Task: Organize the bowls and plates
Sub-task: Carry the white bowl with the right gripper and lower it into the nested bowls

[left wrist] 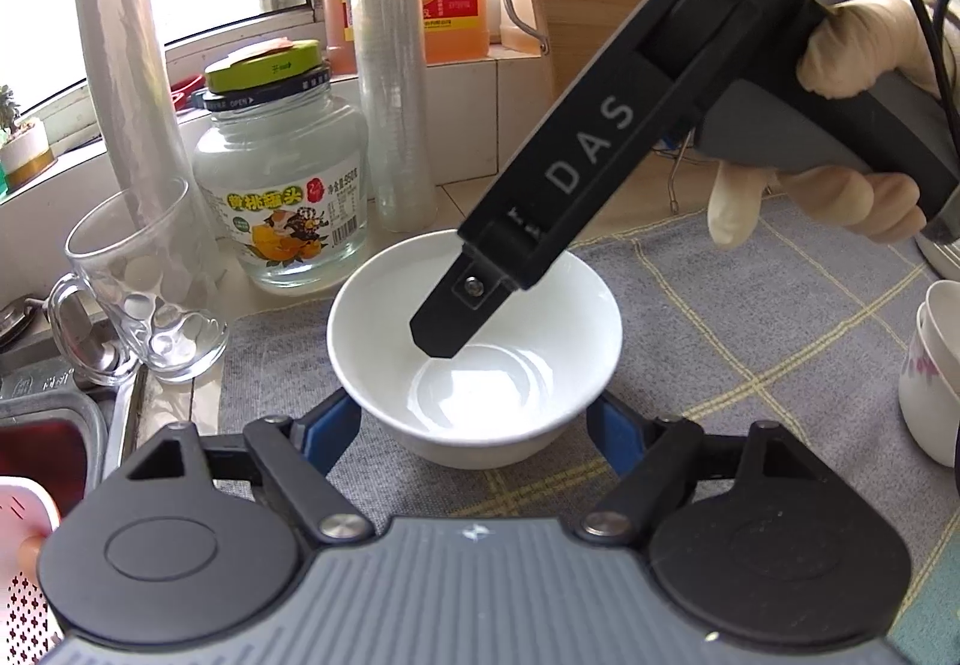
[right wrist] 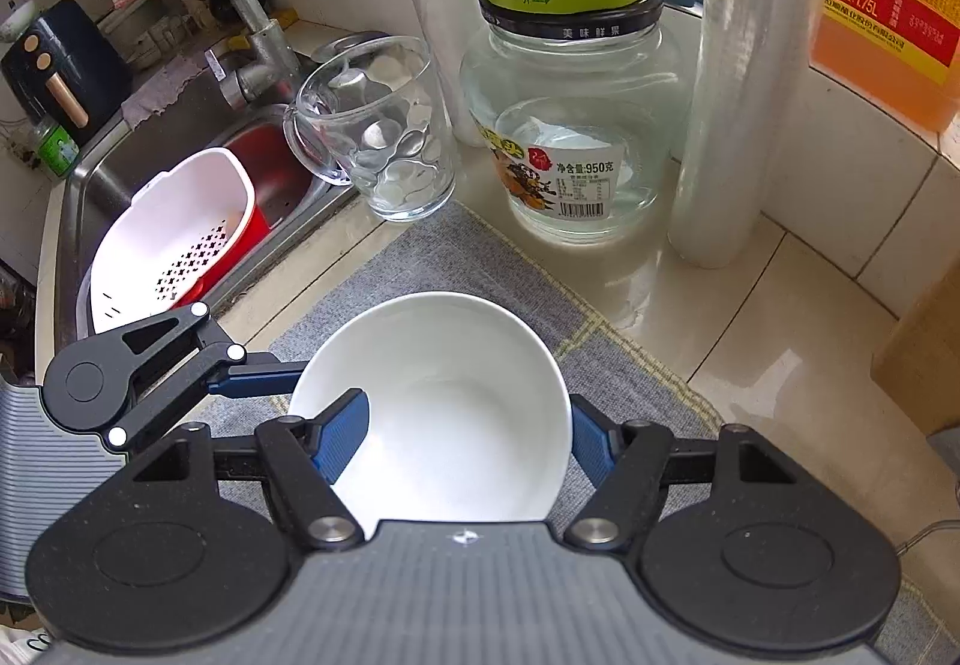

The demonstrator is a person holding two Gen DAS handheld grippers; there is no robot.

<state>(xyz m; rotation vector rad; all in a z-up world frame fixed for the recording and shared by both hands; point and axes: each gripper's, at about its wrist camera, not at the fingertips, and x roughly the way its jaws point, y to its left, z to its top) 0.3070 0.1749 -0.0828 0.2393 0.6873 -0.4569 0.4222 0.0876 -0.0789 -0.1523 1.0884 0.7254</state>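
Observation:
A plain white bowl (left wrist: 480, 395) (right wrist: 456, 413) sits on a grey checked mat (left wrist: 750, 317). My left gripper (left wrist: 473, 396) reaches it from the near side, its blue pads (left wrist: 333, 428) pressed against both sides of the bowl's lower body. From the upper right a gloved hand (left wrist: 852, 47) brings down my right gripper (right wrist: 468, 398). One of its fingers (left wrist: 447, 317) dips deep inside the bowl. Its other pad (right wrist: 591, 443) rests at the outside of the rim, so the jaws stand wide, straddling one wall. A finger (right wrist: 258, 382) of the left gripper shows at the bowl's left.
A glass mug (left wrist: 138, 299), a green-lidded jar (left wrist: 282, 185) and two rolls of film (left wrist: 396, 65) crowd the counter just behind the bowl. Stacked bowls (left wrist: 930, 365) stand at the mat's right edge. To the left, a sink (right wrist: 84, 185) holds a white colander (right wrist: 174, 239).

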